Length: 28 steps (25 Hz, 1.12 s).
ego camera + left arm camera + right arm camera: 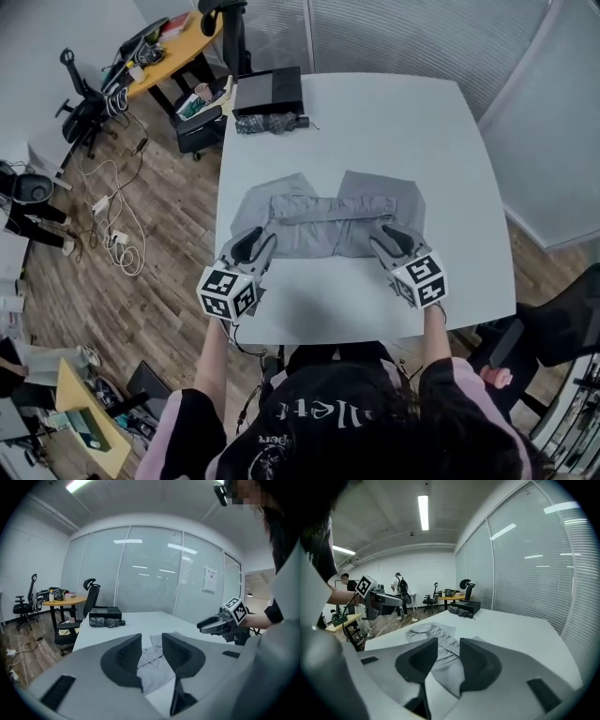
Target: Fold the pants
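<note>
Two grippers are seen above one white table (375, 122). Left of centre, the left gripper (251, 247) is held with its jaws wide and empty. One folded umbrella (270, 123) and one black case (269, 91) are set at the table's upper edge. One pair of grey pants (323, 223) is spread flat at mid-frame. At its lower right edge the right gripper (394, 239) is held, likewise wide and empty.

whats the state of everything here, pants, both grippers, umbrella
pants, partly folded, lying flat on the table, not held
left gripper, open, empty, above the pants' near left edge
right gripper, open, empty, above the pants' near right edge
umbrella, collapsed, lying at the table's far side
</note>
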Each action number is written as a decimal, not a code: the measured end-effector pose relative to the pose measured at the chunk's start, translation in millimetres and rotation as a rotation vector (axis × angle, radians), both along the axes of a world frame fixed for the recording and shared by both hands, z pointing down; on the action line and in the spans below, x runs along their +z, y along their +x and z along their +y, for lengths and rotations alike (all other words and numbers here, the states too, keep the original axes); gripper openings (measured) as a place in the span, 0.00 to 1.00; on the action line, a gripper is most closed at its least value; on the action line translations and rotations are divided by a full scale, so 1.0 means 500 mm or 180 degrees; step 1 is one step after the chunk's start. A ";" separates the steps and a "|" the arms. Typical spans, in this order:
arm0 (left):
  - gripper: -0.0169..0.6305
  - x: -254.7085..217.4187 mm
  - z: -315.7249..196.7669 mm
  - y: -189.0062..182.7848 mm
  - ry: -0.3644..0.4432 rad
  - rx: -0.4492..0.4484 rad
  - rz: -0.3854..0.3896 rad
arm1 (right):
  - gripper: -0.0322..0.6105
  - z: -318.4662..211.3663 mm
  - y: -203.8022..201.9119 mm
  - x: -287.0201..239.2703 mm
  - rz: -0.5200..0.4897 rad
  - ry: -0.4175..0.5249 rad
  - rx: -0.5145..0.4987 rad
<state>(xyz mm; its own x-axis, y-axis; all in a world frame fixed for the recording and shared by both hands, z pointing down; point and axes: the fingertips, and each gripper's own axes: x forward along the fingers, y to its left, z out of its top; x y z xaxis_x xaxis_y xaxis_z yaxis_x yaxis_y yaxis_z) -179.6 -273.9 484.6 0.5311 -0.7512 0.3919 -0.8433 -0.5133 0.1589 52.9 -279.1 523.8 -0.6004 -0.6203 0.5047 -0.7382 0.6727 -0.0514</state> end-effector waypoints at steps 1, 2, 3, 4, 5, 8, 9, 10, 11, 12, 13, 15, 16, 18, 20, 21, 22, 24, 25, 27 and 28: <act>0.26 -0.008 0.020 0.002 0.0033 0.0007 0.0022 | 0.29 0.017 -0.010 -0.008 -0.0029 0.0014 0.0012; 0.26 -0.013 0.041 0.006 0.0054 0.0023 0.0025 | 0.28 0.035 -0.020 -0.016 -0.0069 0.0025 0.0021; 0.26 -0.016 0.063 0.010 0.0068 0.0042 0.0014 | 0.28 0.054 -0.030 -0.022 -0.0113 0.0027 0.0023; 0.26 -0.018 0.084 0.013 0.0078 0.0060 -0.0004 | 0.28 0.072 -0.040 -0.028 -0.0153 0.0021 0.0017; 0.26 -0.019 0.104 0.016 0.0087 0.0072 -0.0015 | 0.28 0.089 -0.051 -0.033 -0.0181 0.0011 0.0001; 0.25 -0.027 0.159 0.016 0.0105 0.0044 0.0058 | 0.27 0.134 -0.082 -0.048 -0.0218 0.0002 -0.0048; 0.25 -0.031 0.175 0.014 0.0112 0.0022 0.0103 | 0.27 0.146 -0.092 -0.055 -0.0245 0.0009 -0.0047; 0.25 -0.036 0.189 0.012 0.0124 0.0001 0.0142 | 0.27 0.156 -0.101 -0.062 -0.0288 0.0021 -0.0036; 0.25 -0.041 0.201 0.009 0.0143 -0.0014 0.0170 | 0.27 0.165 -0.110 -0.070 -0.0342 0.0036 -0.0018; 0.25 -0.048 0.212 0.006 0.0168 -0.0021 0.0187 | 0.26 0.173 -0.119 -0.078 -0.0398 0.0051 -0.0001; 0.25 -0.055 0.221 0.003 0.0198 -0.0022 0.0191 | 0.26 0.182 -0.128 -0.086 -0.0444 0.0067 0.0010; 0.24 -0.066 0.238 -0.002 0.0263 0.0002 0.0168 | 0.25 0.201 -0.144 -0.095 -0.0476 0.0093 0.0014; 0.24 -0.071 0.247 -0.003 0.0295 0.0023 0.0151 | 0.25 0.211 -0.152 -0.098 -0.0468 0.0102 0.0013; 0.24 -0.079 0.263 -0.006 0.0341 0.0066 0.0136 | 0.25 0.231 -0.168 -0.100 -0.0448 0.0107 0.0018; 0.24 -0.080 0.277 -0.007 0.0359 0.0103 0.0171 | 0.25 0.250 -0.179 -0.098 -0.0427 0.0097 0.0033; 0.24 -0.078 0.283 -0.006 0.0360 0.0120 0.0197 | 0.24 0.259 -0.182 -0.094 -0.0402 0.0088 0.0040; 0.24 -0.076 0.289 -0.005 0.0357 0.0136 0.0221 | 0.24 0.269 -0.185 -0.091 -0.0372 0.0076 0.0044; 0.23 -0.072 0.301 -0.005 0.0338 0.0162 0.0259 | 0.24 0.291 -0.191 -0.087 -0.0320 0.0043 0.0048; 0.23 -0.070 0.306 -0.005 0.0326 0.0176 0.0270 | 0.24 0.301 -0.193 -0.087 -0.0304 0.0028 0.0052; 0.23 -0.067 0.312 -0.002 0.0305 0.0204 0.0287 | 0.23 0.317 -0.193 -0.089 -0.0283 0.0014 0.0072; 0.23 -0.066 0.314 0.001 0.0303 0.0212 0.0298 | 0.23 0.322 -0.191 -0.089 -0.0276 0.0017 0.0084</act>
<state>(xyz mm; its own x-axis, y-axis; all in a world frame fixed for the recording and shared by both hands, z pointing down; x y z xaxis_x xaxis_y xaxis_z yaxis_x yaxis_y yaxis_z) -179.1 -117.1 451.7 0.6121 -0.7444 0.2670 -0.7906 -0.5843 0.1834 -42.6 -117.9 479.2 -0.6251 -0.6390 0.4483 -0.7486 0.6535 -0.1123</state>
